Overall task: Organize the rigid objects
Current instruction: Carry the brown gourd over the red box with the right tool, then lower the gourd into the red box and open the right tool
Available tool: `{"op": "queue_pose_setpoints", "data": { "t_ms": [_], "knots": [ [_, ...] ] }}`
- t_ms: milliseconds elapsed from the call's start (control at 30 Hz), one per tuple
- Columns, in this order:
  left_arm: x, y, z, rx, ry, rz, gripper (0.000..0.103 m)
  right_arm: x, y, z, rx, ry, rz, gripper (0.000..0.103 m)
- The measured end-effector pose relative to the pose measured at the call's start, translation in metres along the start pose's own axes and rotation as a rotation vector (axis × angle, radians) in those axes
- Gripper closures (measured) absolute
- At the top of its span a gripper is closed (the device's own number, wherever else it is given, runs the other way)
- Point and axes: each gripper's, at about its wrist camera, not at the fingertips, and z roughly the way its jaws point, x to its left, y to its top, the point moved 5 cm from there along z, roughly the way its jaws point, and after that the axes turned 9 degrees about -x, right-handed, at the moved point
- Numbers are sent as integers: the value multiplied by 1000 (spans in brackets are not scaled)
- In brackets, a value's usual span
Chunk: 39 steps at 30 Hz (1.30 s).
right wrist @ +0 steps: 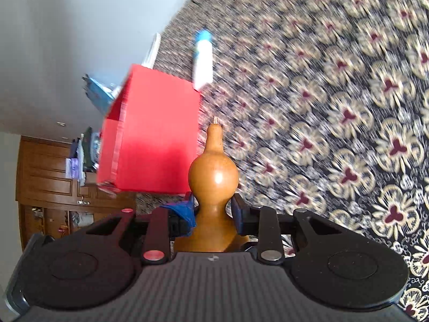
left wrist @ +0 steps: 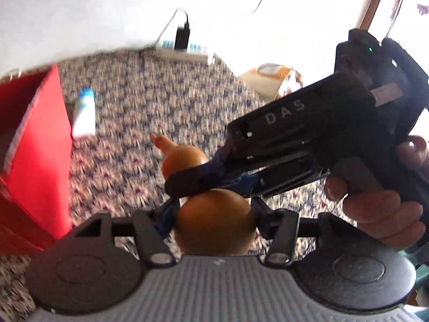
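Nearest the left wrist camera sits the gourd's [left wrist: 214, 220] fat lower bulb, caught between the left gripper's [left wrist: 214, 212] two fingers, which press on its sides. Across it reaches the right gripper [left wrist: 203, 179], held in a hand [left wrist: 380, 209], its fingers closed on the gourd's narrow waist, with the upper bulb and stem beyond. So both claws grip the same gourd, which hangs above the patterned carpet [left wrist: 139, 102]. A red box [left wrist: 40, 161] stands to the left, a white bottle [left wrist: 84, 112] lies just past it, and a power strip [left wrist: 185, 53] sits by the wall.

Closest to the right wrist camera, the right gripper [right wrist: 213, 209] clamps the gourd [right wrist: 213, 174] at its waist, blue pads on either side; the stem points away from the lens. Behind and to the left stands the red box [right wrist: 152, 131], with the bottle [right wrist: 203, 61] further off on the carpet [right wrist: 335, 107].

My reading: this is a two-handed carry or handover of the gourd, probably bound for the box. Next, one claw should let go while the other holds firm, then bring the gourd over the box opening and lower it in.
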Motion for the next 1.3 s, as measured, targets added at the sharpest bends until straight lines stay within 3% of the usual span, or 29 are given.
{"op": "queue_pose_setpoints", "data": {
  "t_ms": [300,600,900,1300],
  "knots": [
    [54,51,-61,-171,-44,3,49,93,12,16,-119,47,-148,91],
    [141,82,-118,-256,-17,39,49,186,12,84,-175,82,-256,91],
    [229,86,-119,-196,4,22,47,223,14,163,-174,85,-223,90],
    [289,42,-83,-35,-13,-80,43,198,-2,233,-91,-59,-152,90]
  ]
}}
